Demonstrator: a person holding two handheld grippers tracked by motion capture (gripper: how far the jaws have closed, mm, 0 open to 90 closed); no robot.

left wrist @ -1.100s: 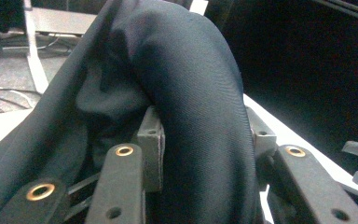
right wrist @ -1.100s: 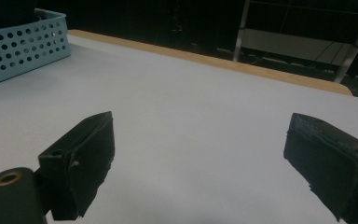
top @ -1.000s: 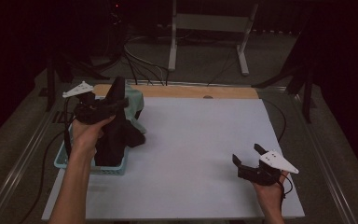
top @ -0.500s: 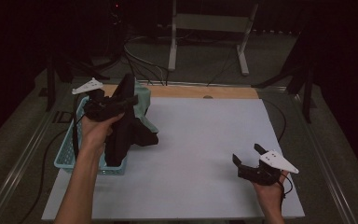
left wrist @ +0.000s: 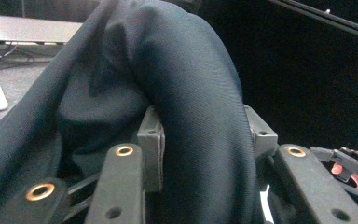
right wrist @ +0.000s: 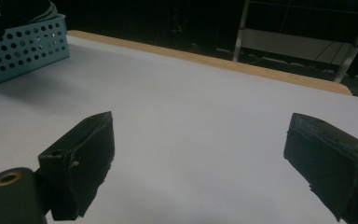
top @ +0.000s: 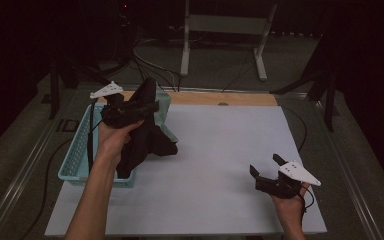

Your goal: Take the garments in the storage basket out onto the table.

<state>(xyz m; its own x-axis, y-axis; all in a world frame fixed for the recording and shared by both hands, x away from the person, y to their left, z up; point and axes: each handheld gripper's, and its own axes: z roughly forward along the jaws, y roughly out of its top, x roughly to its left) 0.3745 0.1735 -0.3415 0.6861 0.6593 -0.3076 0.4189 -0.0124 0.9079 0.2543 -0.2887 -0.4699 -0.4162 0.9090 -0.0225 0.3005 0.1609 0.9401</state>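
Note:
A dark cloth garment (top: 145, 137) hangs from my left gripper (top: 142, 106), lifted out of a light blue perforated basket (top: 75, 155) at the table's left; its lower folds drape over the basket's right rim onto the white table. In the left gripper view the dark fabric (left wrist: 186, 93) is pinched between the jaws and bulges over them. My right gripper (top: 265, 170) rests low near the table's front right, open, with nothing between its fingers. The right gripper view has its two pads (right wrist: 88, 149) wide apart above the white surface.
The white table top (top: 220, 145) has a wooden strip (top: 215, 98) along its far edge. A pale green cloth (top: 164, 102) lies at the basket's far right corner. The blue basket (right wrist: 23, 46) sits far left in the right gripper view. A metal stand (top: 220, 30) stands behind the table.
My left gripper has risen and shifted right with the dark garment, pulling it further out of the basket. The right gripper has stayed still.

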